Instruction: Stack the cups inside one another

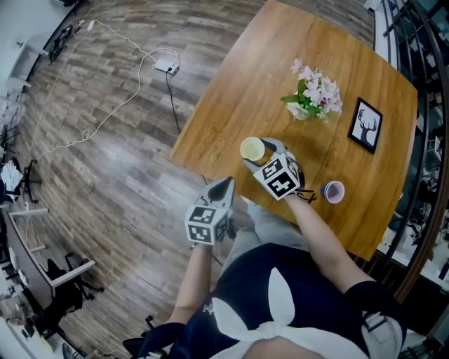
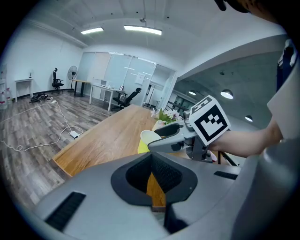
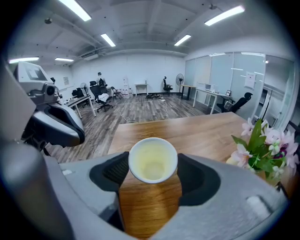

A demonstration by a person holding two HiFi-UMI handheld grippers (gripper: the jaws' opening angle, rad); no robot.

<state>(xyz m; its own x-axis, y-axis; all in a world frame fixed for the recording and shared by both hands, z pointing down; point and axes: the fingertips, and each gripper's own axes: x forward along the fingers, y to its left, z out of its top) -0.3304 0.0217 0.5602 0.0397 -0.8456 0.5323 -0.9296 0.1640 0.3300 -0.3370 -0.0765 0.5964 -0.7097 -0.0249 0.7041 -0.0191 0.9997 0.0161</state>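
Wood table (image 1: 231, 105): R gripper (image 1: 257, 153) grips yellow cup (image 3: 153, 159), L gripper (image 1: 226, 184) clenched empty, purple cup (image 1: 333, 191) nearby.

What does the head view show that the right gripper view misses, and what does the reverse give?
Head view only: the purple cup, the framed deer picture and the person's torso. Right gripper view only: the office behind, with desks, chairs, a standing fan and ceiling lights. Both: the yellow cup between the right gripper's jaws, the pink flowers, the wooden table and the left gripper.
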